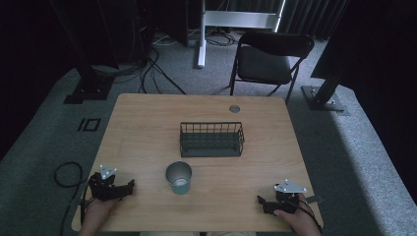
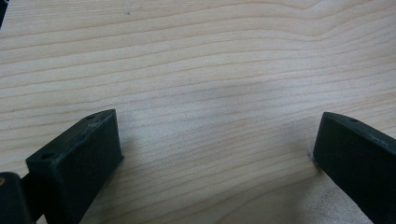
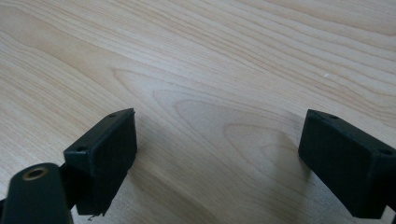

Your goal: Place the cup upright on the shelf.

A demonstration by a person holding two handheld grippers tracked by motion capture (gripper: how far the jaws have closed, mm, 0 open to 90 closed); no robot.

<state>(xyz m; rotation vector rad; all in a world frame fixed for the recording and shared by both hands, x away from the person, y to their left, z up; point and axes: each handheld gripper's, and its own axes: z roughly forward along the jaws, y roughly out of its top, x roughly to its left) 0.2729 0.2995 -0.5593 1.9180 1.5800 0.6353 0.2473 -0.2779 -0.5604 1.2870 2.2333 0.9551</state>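
A teal metal cup (image 1: 179, 178) stands upright on the wooden table (image 1: 147, 123), near the front middle. Behind it sits a dark wire basket (image 1: 211, 139), with nothing visible inside. My left gripper (image 1: 129, 186) rests on the table at the front left, held by a hand, pointing right toward the cup. My right gripper (image 1: 260, 200) rests at the front right, pointing left. In the left gripper view the gripper (image 2: 217, 140) is open over bare wood. In the right gripper view the gripper (image 3: 219, 140) is open too, nothing between its fingers.
A round grommet (image 1: 234, 108) is set in the table's far edge. A black folding chair (image 1: 268, 59) stands beyond the table, with cables (image 1: 152, 69) on the grey carpet and black stand legs at both sides.
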